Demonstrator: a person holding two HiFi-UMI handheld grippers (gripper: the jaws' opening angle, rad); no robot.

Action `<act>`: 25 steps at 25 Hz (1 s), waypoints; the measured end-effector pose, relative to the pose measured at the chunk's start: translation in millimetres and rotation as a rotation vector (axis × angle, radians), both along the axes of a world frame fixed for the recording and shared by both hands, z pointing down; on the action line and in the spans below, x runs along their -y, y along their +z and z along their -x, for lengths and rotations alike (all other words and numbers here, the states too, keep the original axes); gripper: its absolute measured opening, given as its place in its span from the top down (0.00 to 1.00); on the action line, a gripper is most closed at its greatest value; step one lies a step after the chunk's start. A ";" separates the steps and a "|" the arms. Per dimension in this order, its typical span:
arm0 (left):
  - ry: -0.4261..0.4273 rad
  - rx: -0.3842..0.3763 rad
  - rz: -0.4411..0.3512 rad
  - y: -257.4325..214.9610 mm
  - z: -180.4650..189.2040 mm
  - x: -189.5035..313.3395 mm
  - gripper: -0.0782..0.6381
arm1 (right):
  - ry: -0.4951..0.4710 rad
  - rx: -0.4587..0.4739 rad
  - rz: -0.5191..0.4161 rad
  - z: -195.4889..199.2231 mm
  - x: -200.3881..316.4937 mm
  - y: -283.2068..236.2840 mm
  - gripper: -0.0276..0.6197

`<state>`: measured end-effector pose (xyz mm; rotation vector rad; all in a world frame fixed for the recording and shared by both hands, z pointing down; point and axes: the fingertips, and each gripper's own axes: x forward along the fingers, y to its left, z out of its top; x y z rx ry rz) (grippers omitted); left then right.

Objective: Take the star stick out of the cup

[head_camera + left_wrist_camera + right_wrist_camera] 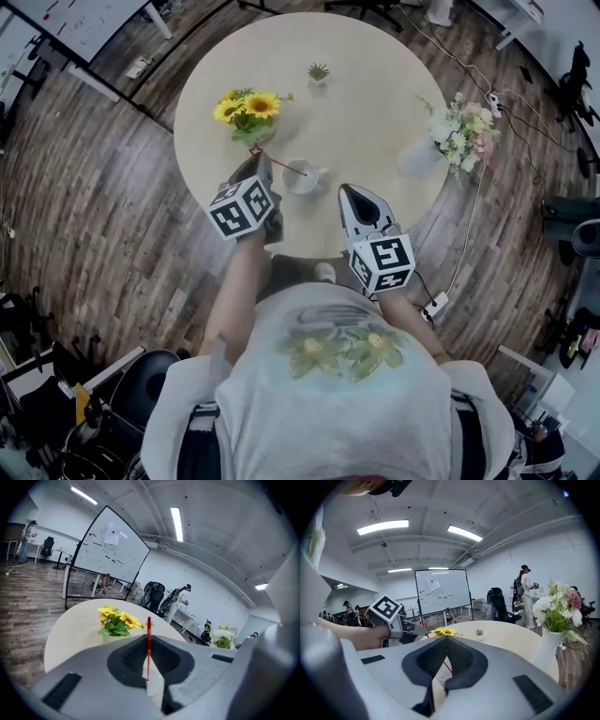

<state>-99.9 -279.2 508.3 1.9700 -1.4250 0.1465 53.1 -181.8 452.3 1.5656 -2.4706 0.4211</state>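
A white cup (302,177) stands near the front of the round table (375,122). The thin red star stick (279,162) leans out of it to the left, its star (255,149) at the upper end and its lower end still inside the cup. My left gripper (263,159) is shut on the stick; in the left gripper view the stick (149,644) stands upright between the closed jaws. My right gripper (347,190) hovers just right of the cup, jaws shut and holding nothing. In the right gripper view the cup (440,676) and stick (447,666) show below its tips (446,637).
A pot of sunflowers (248,112) stands just behind the left gripper. A small green plant (319,72) sits at the far side of the table. A vase of white flowers (459,136) is at the right edge. My body is close against the table's near edge.
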 end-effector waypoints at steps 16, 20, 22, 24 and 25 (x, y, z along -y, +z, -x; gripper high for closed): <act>0.030 0.012 -0.186 -85.1 -7.1 -36.0 0.87 | -0.035 0.027 -0.077 10.7 -15.1 -23.3 0.93; 0.036 0.016 -0.215 -99.2 -7.9 -46.0 0.87 | -0.039 0.032 -0.089 11.7 -17.8 -27.4 0.93; 0.038 0.022 -0.229 -106.3 -7.8 -51.4 0.87 | -0.037 0.034 -0.092 11.2 -19.5 -29.0 0.93; 0.040 0.032 -0.243 -112.8 -7.7 -55.6 0.87 | -0.038 0.035 -0.094 11.0 -20.4 -30.1 0.93; 0.042 0.037 -0.250 -115.5 -7.9 -57.5 0.87 | -0.038 0.036 -0.095 10.8 -20.6 -30.4 0.93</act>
